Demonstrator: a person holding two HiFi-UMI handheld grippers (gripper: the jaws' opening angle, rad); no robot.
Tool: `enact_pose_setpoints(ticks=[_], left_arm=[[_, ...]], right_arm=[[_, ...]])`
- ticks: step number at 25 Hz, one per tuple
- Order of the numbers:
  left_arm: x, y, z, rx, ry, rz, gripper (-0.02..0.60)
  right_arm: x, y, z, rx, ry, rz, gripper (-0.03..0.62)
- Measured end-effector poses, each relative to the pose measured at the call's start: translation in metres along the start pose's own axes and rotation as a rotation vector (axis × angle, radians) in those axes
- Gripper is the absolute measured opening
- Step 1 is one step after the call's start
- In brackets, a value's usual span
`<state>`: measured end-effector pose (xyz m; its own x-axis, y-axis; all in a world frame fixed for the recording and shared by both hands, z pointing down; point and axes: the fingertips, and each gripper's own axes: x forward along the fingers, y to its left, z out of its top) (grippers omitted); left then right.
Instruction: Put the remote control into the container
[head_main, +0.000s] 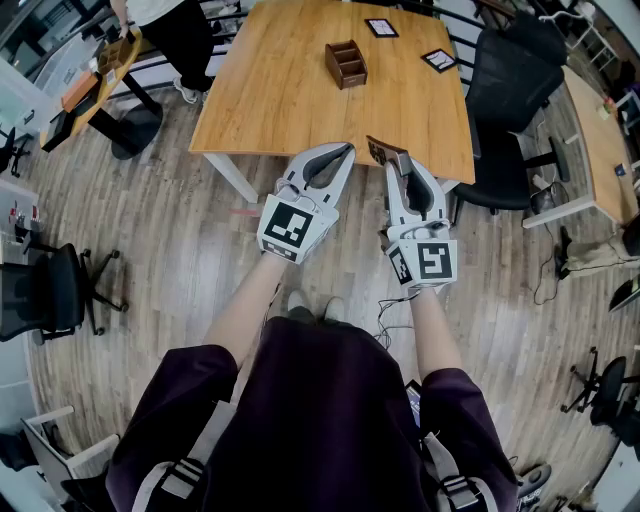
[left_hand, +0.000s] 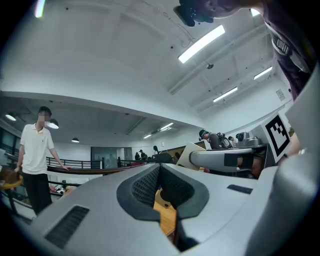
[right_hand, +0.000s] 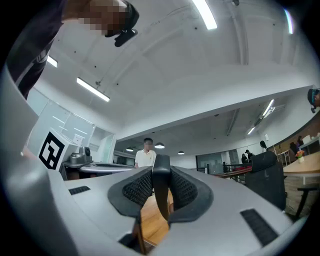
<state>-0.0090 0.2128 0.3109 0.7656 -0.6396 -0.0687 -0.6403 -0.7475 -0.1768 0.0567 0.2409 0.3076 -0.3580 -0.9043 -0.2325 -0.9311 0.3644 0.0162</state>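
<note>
The right hand-held gripper (head_main: 402, 170) is clamped on the remote control (head_main: 386, 151), a dark slab set edgewise between its pads. It is held at the near edge of the tabletop (head_main: 260, 100). The left hand-held gripper (head_main: 343, 152) is beside it, jaws closed, with nothing between them. The container (head_main: 345, 63) stands farther back on the tabletop, well apart from the remote control.

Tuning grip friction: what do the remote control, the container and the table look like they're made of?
remote control: dark, matte, with a smooth rounded edge, so probably moulded plastic.
container: dark brown box with dividers, likely wood or a wood-look board. It is too small in view to be sure.
table: light honey top with visible grain lines and a satin sheen, so wood or bamboo-style laminate.
</note>
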Motion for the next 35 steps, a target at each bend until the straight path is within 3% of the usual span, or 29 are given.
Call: enact_pose_setpoints(ticks=[22,35], left_arm=[[0.07,0.047,-0.036,-0.032,0.022,0.021,0.012],[0.129,0.132,-0.07,-0.046,0.05,-0.021,0.011]], right_arm=[[0.055,-0.054,-0.039,0.041,0.025,-0.031,0.107],[0.158,-0.074,-0.074,0.049,0.05,-0.061,0.107]])
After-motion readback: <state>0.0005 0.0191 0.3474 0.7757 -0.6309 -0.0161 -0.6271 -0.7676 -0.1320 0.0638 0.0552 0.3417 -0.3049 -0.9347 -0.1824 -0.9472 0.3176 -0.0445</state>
